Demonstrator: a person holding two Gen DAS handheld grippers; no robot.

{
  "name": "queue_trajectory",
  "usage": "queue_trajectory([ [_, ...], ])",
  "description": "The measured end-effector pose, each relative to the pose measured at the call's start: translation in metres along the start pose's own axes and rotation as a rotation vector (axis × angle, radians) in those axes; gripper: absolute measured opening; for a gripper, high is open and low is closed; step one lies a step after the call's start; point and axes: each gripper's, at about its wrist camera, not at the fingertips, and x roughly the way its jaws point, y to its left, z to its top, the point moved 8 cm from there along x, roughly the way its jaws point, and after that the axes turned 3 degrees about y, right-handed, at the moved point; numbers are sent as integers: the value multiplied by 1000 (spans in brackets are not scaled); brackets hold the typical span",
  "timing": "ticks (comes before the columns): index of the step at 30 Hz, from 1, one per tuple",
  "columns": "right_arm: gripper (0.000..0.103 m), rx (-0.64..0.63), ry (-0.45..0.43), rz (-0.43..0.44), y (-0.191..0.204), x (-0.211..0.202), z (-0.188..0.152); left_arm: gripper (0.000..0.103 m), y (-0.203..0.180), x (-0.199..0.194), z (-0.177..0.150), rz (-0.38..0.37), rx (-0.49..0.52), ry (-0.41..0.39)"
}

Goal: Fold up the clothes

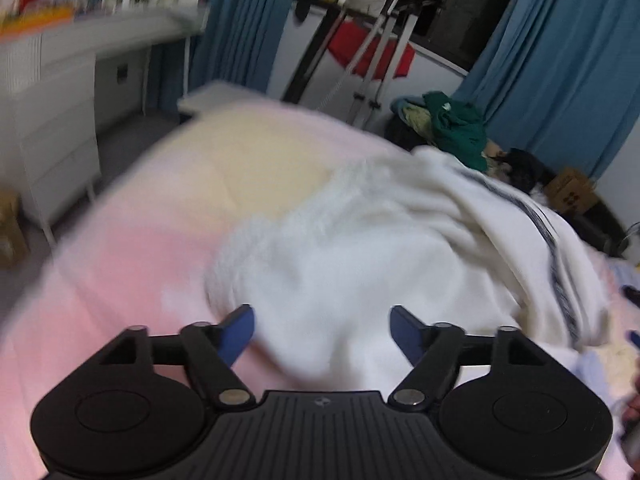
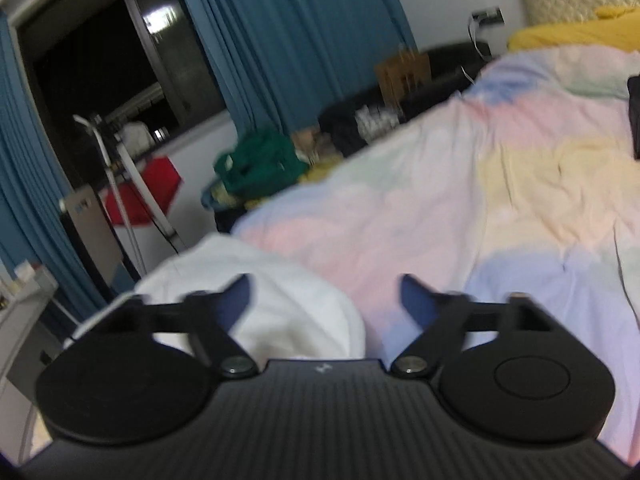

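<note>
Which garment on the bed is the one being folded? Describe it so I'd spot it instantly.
Start from the bed with its pastel pink and yellow cover. Crumpled on it, just ahead of the open left gripper, lies the white garment. A dark striped band along its edge separates it from the green clothes piled behind.

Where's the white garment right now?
The white garment lies crumpled on the pastel bedspread, right of centre in the left wrist view, just ahead of the open left gripper.
</note>
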Motion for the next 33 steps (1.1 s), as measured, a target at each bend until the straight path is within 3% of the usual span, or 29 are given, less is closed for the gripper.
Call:
queue_trajectory([
  [3, 86, -6, 15, 36, 5, 6, -1, 89, -8, 38, 36, 9, 89, 17],
  [10, 86, 49, 77, 74, 5, 27, -10, 89, -25, 126, 120, 27, 294, 60],
  [11, 86, 61, 88, 79, 5, 30, -11, 89, -27, 146, 125, 2, 294, 92],
  [16, 86, 73, 68, 94, 3, 36, -9, 88, -37, 223, 133, -50, 333, 242],
  [19, 86, 85, 81, 97, 4, 45, -13, 88, -43, 248, 134, -73, 371, 293],
  [25, 87, 56, 95, 79, 12, 58, -22, 89, -64, 264, 121, 0, 533, 293],
  [28, 86, 41, 84, 67, 12, 57, -23, 72, -73, 262, 118, 39, 544, 279],
  [30, 86, 38, 76, 54, 11, 56, -22, 44, -79, 254, 114, 67, 546, 267],
  [33, 86, 30, 65, 48, 10, 53, -20, 35, -85, 239, 115, 154, 571, 204],
])
